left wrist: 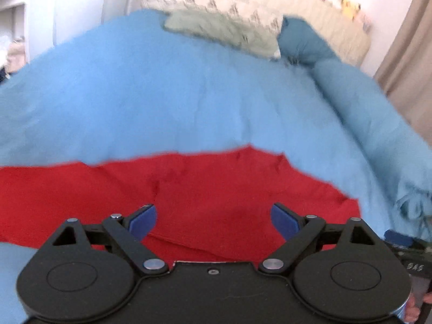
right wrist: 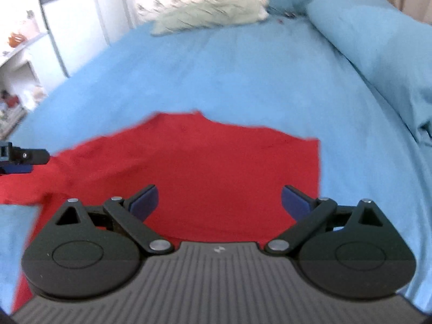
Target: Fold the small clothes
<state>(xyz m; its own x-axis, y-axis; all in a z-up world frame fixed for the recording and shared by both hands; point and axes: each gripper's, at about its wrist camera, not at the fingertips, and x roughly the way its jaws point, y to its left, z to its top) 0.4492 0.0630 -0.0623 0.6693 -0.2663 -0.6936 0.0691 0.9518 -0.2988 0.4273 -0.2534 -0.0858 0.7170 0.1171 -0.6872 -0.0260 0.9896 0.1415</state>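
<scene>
A red garment lies spread flat on the light blue bedspread. My left gripper hovers over the garment's near part with its blue pads wide apart and nothing between them. In the right wrist view the same red garment fills the middle, its right edge straight. My right gripper stands open above it, holding nothing. The left gripper's fingers show at the left edge of that view, over the garment's left side.
A pale green furry cushion and a patterned white pillow lie at the head of the bed. A teal pillow and a rolled blue blanket run along the right side. White shelves stand to the left.
</scene>
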